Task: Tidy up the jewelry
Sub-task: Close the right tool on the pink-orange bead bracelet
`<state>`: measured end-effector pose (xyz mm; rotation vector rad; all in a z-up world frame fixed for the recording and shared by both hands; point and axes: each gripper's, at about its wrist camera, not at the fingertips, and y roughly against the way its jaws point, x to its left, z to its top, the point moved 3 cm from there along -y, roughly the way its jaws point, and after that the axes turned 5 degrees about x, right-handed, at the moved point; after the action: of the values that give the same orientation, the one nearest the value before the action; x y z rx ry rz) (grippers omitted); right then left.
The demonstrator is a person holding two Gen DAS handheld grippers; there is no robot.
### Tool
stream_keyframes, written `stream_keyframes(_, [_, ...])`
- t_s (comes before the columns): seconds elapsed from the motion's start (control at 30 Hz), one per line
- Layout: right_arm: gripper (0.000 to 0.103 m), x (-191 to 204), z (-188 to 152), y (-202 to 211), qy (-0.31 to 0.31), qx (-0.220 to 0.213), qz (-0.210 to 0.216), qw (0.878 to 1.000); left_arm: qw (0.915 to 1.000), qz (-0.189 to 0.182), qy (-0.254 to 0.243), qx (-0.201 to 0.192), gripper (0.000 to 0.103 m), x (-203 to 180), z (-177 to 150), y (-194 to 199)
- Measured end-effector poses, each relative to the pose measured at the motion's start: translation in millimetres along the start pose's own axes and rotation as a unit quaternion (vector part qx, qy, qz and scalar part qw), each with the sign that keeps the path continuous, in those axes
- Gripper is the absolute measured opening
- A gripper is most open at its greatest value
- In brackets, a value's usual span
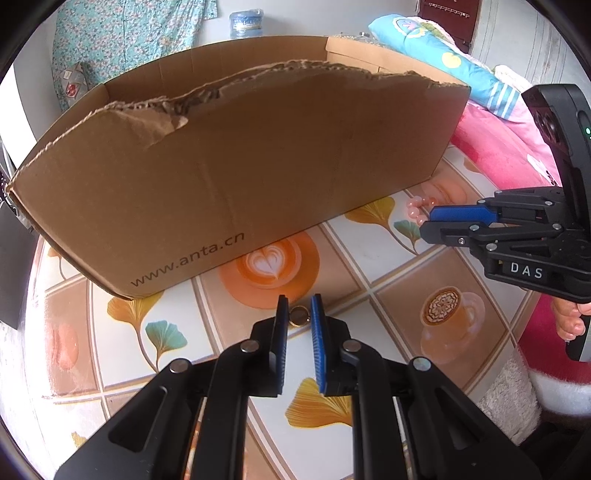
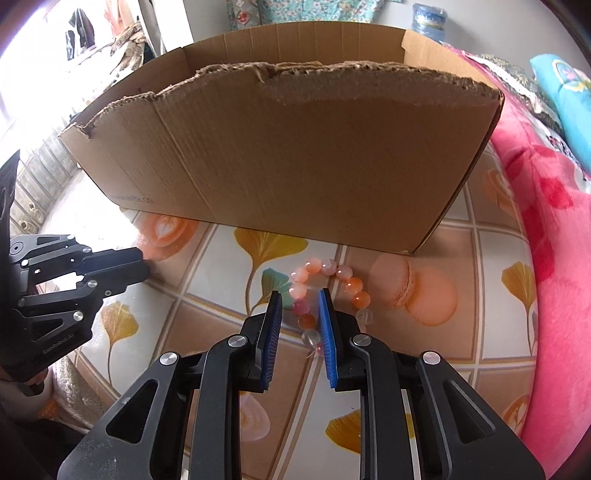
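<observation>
A gold ring (image 1: 298,316) lies on the patterned tablecloth (image 1: 369,258), between the blue pads of my left gripper (image 1: 299,306); the jaws are open around it with small gaps either side. A pink and orange bead bracelet (image 2: 325,291) lies on the cloth; its near-left beads sit between the pads of my open right gripper (image 2: 300,300). The bracelet's beads also show in the left wrist view (image 1: 417,207), by the right gripper (image 1: 430,221). The left gripper shows at the left of the right wrist view (image 2: 142,271). An open cardboard box (image 1: 236,166) with a torn rim stands just behind both.
The box (image 2: 288,158) fills the far side of the table. A pink blanket (image 2: 546,229) and blue bedding (image 1: 443,55) lie to the right. A water jug (image 1: 245,23) and floral cloth (image 1: 122,33) stand behind the box.
</observation>
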<state>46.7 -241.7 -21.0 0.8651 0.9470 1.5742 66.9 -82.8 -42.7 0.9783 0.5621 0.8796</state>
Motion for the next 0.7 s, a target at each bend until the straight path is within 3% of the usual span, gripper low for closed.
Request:
stream_keyframes(0.23, [0.008,2.7,0.6,-0.3,0.0,0.001,-0.007,1.0,1.0,0.002,0.0,0.001,0.012,-0.1,-0.2,0.0])
stream_keyframes(0.7, [0.007,-14.4,-7.1,4.6,-0.043,0.019,0.042,0.998,1.0,0.004,-0.001,0.001,0.012,-1.1,0.0,-0.4])
